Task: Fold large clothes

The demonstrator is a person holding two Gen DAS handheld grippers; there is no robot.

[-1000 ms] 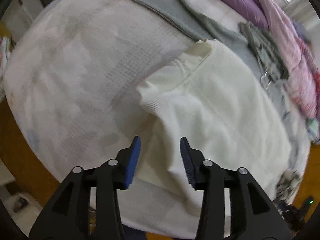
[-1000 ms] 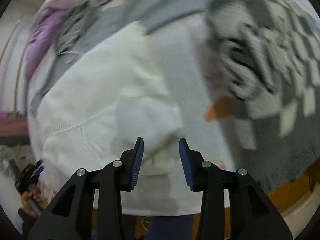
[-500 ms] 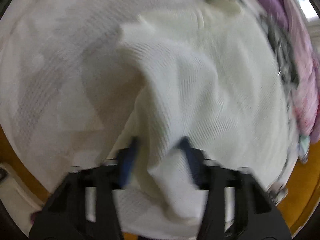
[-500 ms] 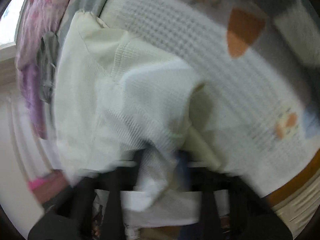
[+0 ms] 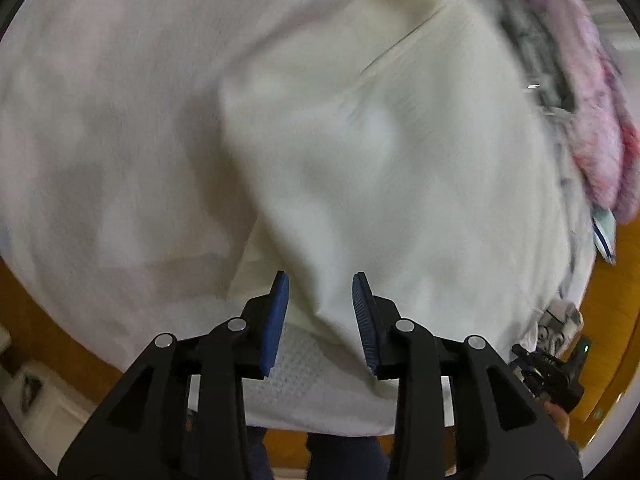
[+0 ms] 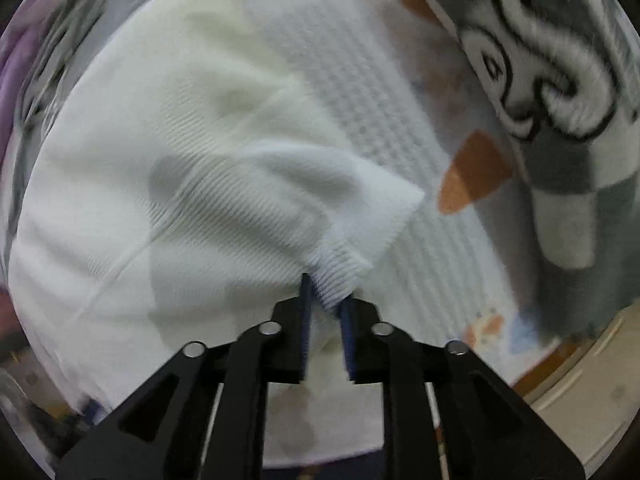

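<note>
A cream knit sweater (image 5: 400,152) lies spread on the white bed cover (image 5: 100,120). My left gripper (image 5: 320,304) is open, and a fold of the sweater's near corner sits between its blue pads without being pinched. In the right wrist view the same sweater (image 6: 180,160) fills the left half. My right gripper (image 6: 326,300) is shut on the sweater's ribbed edge, which bunches up between the pads and pulls the cloth into a raised ridge.
A pink and purple blanket (image 5: 600,120) lies along the far right of the bed. A grey and white patterned blanket (image 6: 560,80) lies to the right in the right wrist view. The wooden floor (image 5: 40,320) shows past the bed's near edge.
Both grippers came down from above the sweater to its near edge. The right gripper closed on the ribbed edge. The left gripper stays open around a fold.
</note>
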